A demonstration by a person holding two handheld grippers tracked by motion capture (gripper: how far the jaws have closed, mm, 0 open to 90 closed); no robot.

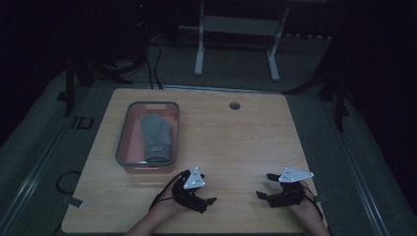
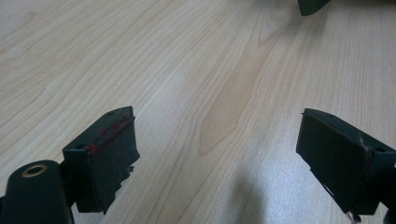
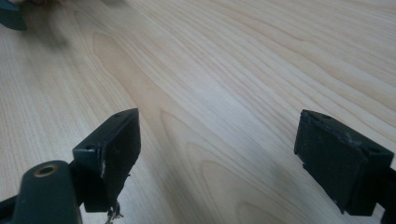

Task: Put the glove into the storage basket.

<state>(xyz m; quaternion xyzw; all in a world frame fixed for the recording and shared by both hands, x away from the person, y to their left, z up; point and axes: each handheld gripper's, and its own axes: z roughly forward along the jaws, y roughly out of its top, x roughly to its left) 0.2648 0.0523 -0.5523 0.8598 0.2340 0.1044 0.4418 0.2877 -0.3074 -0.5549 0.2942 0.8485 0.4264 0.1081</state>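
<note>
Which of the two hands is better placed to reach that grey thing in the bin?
The left. The left gripper rests just below the bin holding the grey cloth; the right gripper sits farther off. Both are open and empty.

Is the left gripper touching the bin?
Apart. In the high view, bare table shows between the left gripper and the near rim of the bin; the left gripper view shows wood alone between its open fingers.

Light wood-grain counter (image 1: pixel 236 142), grey-rimmed pink basket (image 1: pixel 129 125), grey sock (image 1: pixel 156 137), black left gripper (image 1: pixel 209 200), black right gripper (image 1: pixel 262 186), pale grey top plates.
</note>
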